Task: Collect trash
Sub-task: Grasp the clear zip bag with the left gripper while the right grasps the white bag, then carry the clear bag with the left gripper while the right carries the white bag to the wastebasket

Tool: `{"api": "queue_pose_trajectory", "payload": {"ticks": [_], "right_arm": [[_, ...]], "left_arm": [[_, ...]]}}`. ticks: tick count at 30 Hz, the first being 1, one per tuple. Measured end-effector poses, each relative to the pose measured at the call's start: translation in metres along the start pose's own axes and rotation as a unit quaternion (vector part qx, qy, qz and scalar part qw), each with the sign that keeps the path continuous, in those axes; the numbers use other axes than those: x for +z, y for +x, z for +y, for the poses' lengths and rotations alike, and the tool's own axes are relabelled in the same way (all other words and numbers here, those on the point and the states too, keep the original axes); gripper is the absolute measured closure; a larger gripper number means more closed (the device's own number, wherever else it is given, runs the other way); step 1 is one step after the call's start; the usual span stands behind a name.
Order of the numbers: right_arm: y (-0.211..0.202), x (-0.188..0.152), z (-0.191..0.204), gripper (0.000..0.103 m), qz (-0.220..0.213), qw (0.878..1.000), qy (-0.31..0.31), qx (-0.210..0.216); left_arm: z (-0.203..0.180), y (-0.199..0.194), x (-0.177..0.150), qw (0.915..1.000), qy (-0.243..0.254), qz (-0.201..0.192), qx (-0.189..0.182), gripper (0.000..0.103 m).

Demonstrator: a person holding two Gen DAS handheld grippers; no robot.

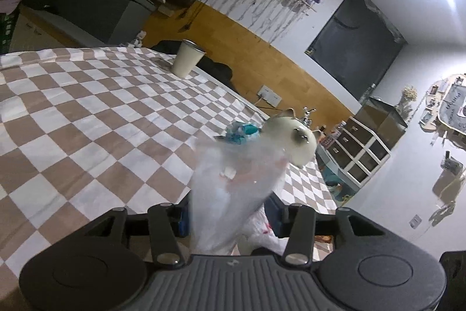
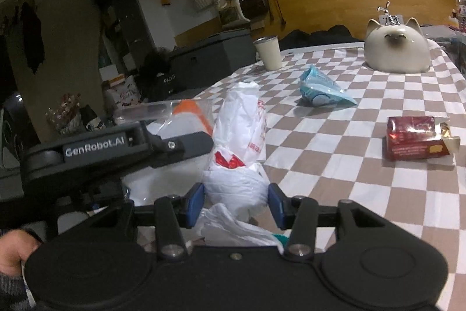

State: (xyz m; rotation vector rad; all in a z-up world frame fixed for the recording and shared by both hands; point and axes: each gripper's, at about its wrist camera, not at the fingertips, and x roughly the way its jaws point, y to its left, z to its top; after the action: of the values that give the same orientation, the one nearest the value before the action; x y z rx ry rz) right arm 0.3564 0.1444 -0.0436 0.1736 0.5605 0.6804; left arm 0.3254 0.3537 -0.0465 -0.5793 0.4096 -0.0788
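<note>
Straddling white bag [image 2: 236,188] at table edge [image 2: 186,95], right hand-held gripper [image 2: 236,204] wide; left [image 1: 230,216] pinching clear wrapper [image 1: 233,182].

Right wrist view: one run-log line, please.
right tool flanks white plastic bag | left tool straddles clear plastic bag | grips unclear

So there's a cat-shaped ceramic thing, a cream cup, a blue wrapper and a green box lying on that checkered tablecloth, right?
Nearly. The box is dark red, not green; the right wrist view shows it lying near the right edge of the checkered tablecloth. The rest holds: the cat-shaped ceramic piece, the cream cup and the blue wrapper are all on that cloth.
</note>
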Motion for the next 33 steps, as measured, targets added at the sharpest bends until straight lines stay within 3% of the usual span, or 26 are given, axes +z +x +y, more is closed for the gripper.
{"api": "queue_pose_trajectory", "payload": {"ticks": [2, 8, 15, 24, 33], "right_arm": [[0.001, -0.001, 0.0, 0.054, 0.003, 1.0, 0.0, -0.002], [-0.001, -0.002, -0.002, 0.054, 0.004, 1.0, 0.004, -0.011], [-0.015, -0.003, -0.009, 0.054, -0.004, 0.999, 0.015, -0.03], [-0.043, -0.01, -0.014, 0.055, -0.006, 0.998, 0.005, -0.059], [-0.081, -0.014, -0.021, 0.055, -0.006, 0.997, 0.001, -0.076]], "left_arm": [[-0.001, 0.0, 0.0, 0.9999, 0.008, 0.0, 0.012, 0.061], [-0.01, -0.002, -0.003, 0.9975, 0.058, 0.001, 0.04, 0.067], [-0.023, -0.005, -0.012, 0.992, 0.111, -0.002, 0.06, 0.068], [-0.057, -0.015, -0.036, 0.9771, 0.19, 0.0, 0.096, 0.069], [-0.086, -0.054, -0.045, 0.971, 0.212, 0.0, 0.112, 0.07]]}}
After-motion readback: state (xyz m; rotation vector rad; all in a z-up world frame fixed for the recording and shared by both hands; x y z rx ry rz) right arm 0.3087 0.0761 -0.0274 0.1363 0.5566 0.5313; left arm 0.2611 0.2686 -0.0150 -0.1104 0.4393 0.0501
